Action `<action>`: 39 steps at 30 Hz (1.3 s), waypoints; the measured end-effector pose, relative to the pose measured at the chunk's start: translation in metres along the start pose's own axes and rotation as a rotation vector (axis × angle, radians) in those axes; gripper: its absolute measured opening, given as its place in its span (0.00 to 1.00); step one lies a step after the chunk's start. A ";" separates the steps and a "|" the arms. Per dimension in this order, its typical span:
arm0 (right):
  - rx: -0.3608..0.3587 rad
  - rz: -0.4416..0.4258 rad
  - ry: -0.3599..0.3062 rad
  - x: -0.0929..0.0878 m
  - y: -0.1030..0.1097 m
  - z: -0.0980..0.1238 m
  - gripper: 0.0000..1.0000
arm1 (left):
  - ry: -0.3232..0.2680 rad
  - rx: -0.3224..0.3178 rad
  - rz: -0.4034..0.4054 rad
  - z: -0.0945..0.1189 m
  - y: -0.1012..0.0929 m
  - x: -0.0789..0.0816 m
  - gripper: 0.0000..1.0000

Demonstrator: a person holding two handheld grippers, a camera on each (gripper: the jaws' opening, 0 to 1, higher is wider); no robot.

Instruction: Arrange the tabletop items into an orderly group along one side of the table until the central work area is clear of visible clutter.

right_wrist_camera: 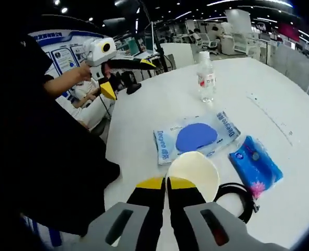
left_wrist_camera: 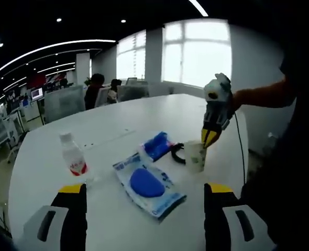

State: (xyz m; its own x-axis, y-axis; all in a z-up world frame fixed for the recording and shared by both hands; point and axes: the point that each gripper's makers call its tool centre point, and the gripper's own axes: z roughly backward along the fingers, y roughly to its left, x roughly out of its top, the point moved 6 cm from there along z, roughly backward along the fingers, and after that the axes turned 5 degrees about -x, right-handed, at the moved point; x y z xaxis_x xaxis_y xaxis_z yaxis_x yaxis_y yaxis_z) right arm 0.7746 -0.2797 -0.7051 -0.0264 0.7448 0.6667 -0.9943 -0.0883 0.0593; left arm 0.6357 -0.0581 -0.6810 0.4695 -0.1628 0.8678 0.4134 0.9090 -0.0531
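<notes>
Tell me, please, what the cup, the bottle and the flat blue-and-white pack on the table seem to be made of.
The cup looks like matte paper: off-white, thin rimmed, no shine. The right tool is shut on its rim. The bottle seems to be clear plastic, since the table shows through it, with a white cap and a red label. The pack looks like a glossy plastic film pouch: it lies flat, slightly wrinkled, with printed lettering.

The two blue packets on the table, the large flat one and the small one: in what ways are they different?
The large flat packet is pale with a round blue patch and printed text; the small packet is blue all over. The large flat packet is wider and thinner; the small packet is more compact and puffy. The large flat packet lies nearer the water bottle; the small packet lies beside the black cable. Both lie flat on the white table.
</notes>
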 end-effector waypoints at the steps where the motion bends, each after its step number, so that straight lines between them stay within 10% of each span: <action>1: -0.034 0.031 -0.003 0.006 -0.004 -0.001 0.00 | 0.001 -0.001 0.001 -0.001 0.001 -0.001 0.91; 24: -0.269 0.259 -0.124 0.117 -0.063 -0.063 0.00 | -0.004 0.041 0.015 0.018 0.013 -0.012 0.91; 39: -0.340 0.299 -0.111 0.147 -0.080 -0.115 0.00 | -0.006 0.056 0.027 0.025 0.008 -0.017 0.91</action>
State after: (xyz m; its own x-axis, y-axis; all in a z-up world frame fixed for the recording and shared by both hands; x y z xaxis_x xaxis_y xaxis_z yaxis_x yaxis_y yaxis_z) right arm 0.8385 -0.0868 -0.6976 -0.3245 0.6429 0.6938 -0.9225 -0.0530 -0.3824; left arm 0.6115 -0.0381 -0.6839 0.4752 -0.1354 0.8694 0.3563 0.9331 -0.0494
